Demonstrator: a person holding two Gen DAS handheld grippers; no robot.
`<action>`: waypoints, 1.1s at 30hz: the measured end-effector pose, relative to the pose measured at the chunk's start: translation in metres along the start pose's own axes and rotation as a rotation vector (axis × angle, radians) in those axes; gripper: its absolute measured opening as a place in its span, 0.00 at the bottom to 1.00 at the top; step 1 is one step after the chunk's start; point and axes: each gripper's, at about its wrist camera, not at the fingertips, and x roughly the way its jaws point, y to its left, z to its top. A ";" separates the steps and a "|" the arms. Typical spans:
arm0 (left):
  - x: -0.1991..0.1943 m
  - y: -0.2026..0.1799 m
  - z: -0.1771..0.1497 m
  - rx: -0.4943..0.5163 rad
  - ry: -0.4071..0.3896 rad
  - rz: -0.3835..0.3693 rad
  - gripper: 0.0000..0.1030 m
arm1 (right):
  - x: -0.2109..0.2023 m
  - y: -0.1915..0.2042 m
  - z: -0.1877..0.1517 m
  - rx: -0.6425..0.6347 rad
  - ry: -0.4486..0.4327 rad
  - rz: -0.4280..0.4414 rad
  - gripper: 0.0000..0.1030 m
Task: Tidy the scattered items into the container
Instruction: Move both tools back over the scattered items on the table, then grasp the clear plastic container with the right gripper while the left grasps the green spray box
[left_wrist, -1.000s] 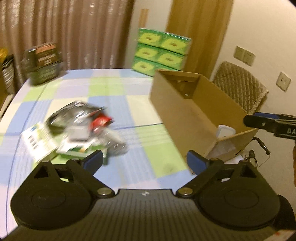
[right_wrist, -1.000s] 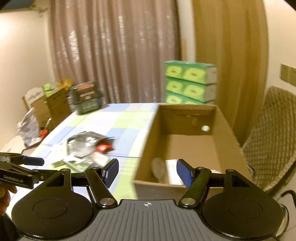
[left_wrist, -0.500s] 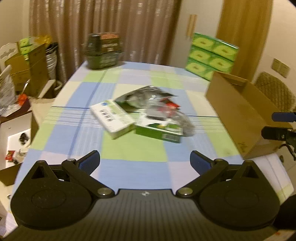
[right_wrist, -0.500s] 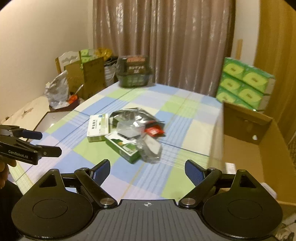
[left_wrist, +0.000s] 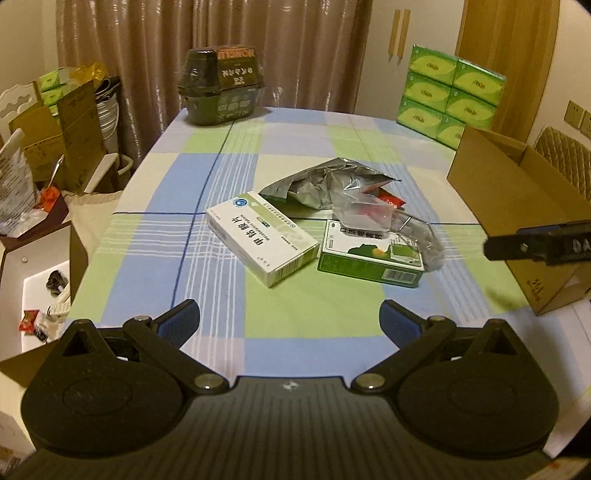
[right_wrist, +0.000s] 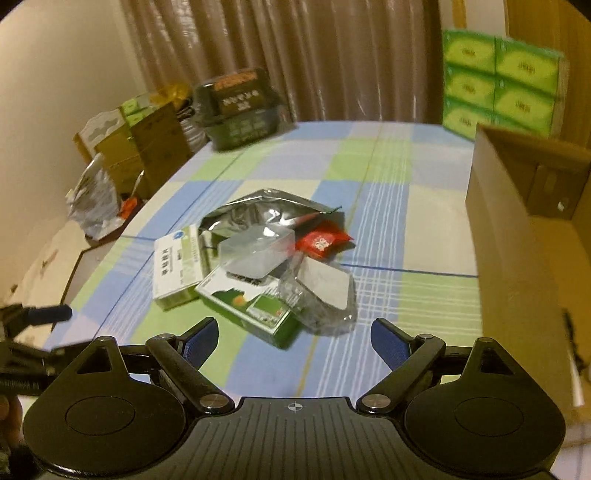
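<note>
**Both grippers poised over the heap, nothing picked up**

From the left wrist: the left hand-held gripper (left_wrist: 290, 319) hovers over the near edge of the checked worktop (left_wrist: 192, 177), its blue fingers spread wide and holding nothing. Ahead lies the pile: a white medicine box (left_wrist: 260, 242) just beside a green box (left_wrist: 369, 256), with a crumpled silver foil bag (left_wrist: 325, 182) behind and a clear plastic wrapper (left_wrist: 384, 221) draped over the green box. The cardboard container (left_wrist: 517, 206) stands open at the right edge of the worktop, apart from the heap.

From the right wrist: the right hand-held gripper (right_wrist: 294, 338) is likewise spread and empty, nearly above the green box (right_wrist: 247, 306). A clear plastic case (right_wrist: 256, 253) and a red sachet (right_wrist: 323, 242) sit on top of the pile.

I judge this the approach to a pick. The next move calls for lowering onto one item, likely a box across its narrow sides, without dragging the loose wrapper.
</note>
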 end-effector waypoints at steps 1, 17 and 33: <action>0.005 0.000 0.001 0.002 0.002 -0.005 0.99 | 0.006 -0.003 0.002 0.013 0.002 0.002 0.85; 0.075 -0.023 0.022 0.050 0.001 -0.042 0.99 | 0.081 -0.049 0.012 0.216 0.066 0.038 0.84; 0.091 -0.029 0.022 0.034 0.003 -0.049 0.99 | 0.081 -0.048 0.011 0.155 0.044 0.022 0.64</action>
